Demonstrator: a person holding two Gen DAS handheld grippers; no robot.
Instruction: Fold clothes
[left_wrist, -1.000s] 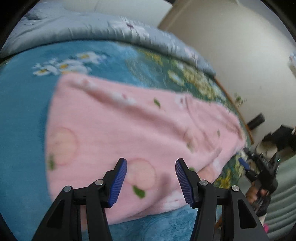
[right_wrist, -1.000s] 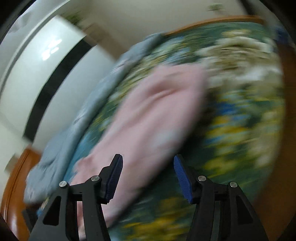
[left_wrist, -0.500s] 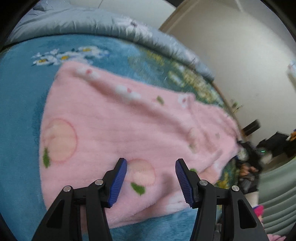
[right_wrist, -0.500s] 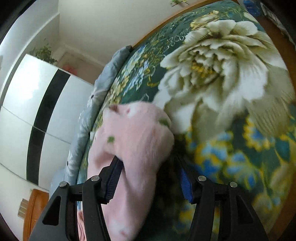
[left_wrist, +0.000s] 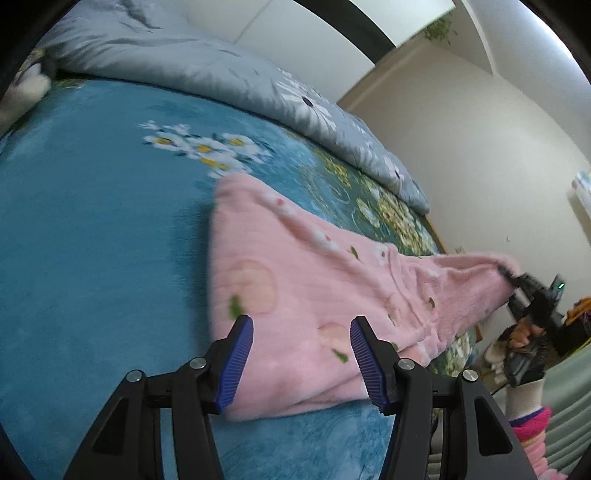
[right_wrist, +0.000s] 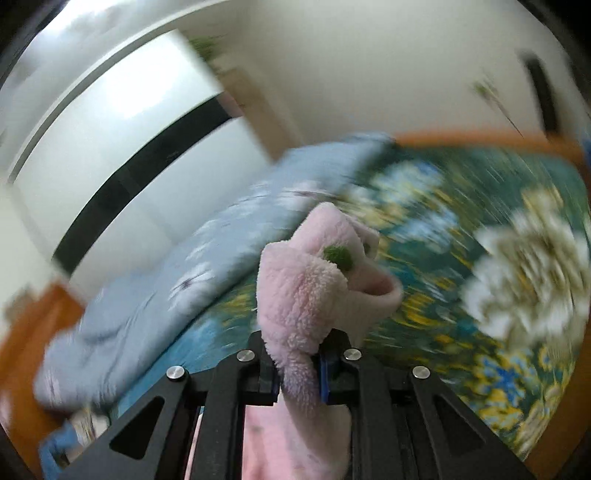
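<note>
A pink fleece garment (left_wrist: 317, 295) with peach and leaf prints lies on the blue floral bedspread (left_wrist: 92, 240). My left gripper (left_wrist: 301, 360) is open and hovers over the garment's near edge, holding nothing. My right gripper (right_wrist: 298, 373) is shut on the garment's far end (right_wrist: 306, 291), which bunches up between its fingers. In the left wrist view the right gripper (left_wrist: 508, 276) shows at the far right, lifting that end off the bed so the cloth stretches toward it.
A grey-blue quilt (left_wrist: 221, 74) is heaped along the bed's far side. A white wardrobe with a black stripe (right_wrist: 140, 155) stands behind it. The bed's wooden frame (right_wrist: 480, 138) borders the green flowered part of the bedspread (right_wrist: 498, 258). Clutter (left_wrist: 576, 314) sits by the wall.
My right gripper has closed on the garment's far end and raised it off the bed. The garment now stretches to the right. The left gripper stays open above the near edge.
</note>
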